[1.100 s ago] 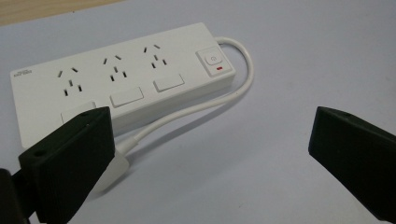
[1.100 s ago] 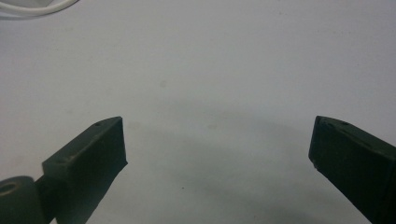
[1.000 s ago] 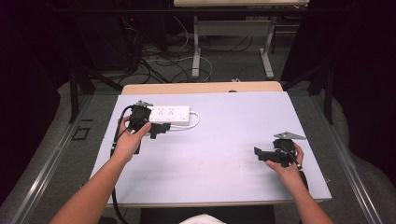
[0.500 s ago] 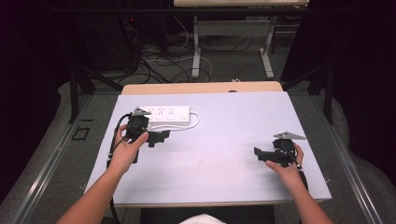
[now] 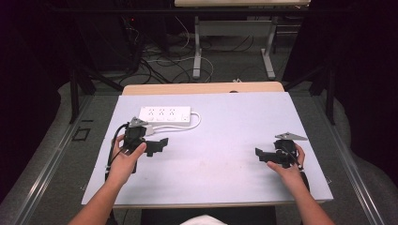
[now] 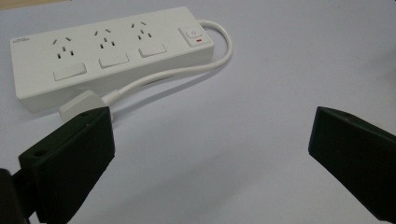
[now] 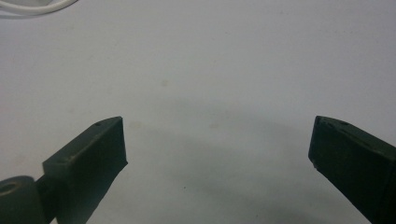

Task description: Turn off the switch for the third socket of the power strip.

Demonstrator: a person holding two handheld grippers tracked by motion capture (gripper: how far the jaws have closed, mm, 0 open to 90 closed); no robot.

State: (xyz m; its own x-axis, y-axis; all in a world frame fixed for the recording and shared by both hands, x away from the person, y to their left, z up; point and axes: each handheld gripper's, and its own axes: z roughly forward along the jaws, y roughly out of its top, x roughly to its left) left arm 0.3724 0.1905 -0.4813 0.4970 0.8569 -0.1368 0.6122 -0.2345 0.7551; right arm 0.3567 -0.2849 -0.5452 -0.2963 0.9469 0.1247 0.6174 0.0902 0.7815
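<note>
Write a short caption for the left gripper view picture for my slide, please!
Open left tongs hover over the table, facing a white power strip with its looped cord and plug.

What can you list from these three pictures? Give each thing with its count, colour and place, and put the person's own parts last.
power strip: one, white, far left part of the table, three sockets and a switch on top.
cord: one, white, leaves the switch end of the power strip and loops back along its near side.
plug: one, white, at the cord's end, on the table just in front of the power strip.
table: one, pale grey top, wooden strip along the far edge.
floor cables: several, dark and white, on the floor beyond the table.
left tool: one, black, near the power strip, jaws open.
right tool: one, black, near right of the table, jaws open.
</note>
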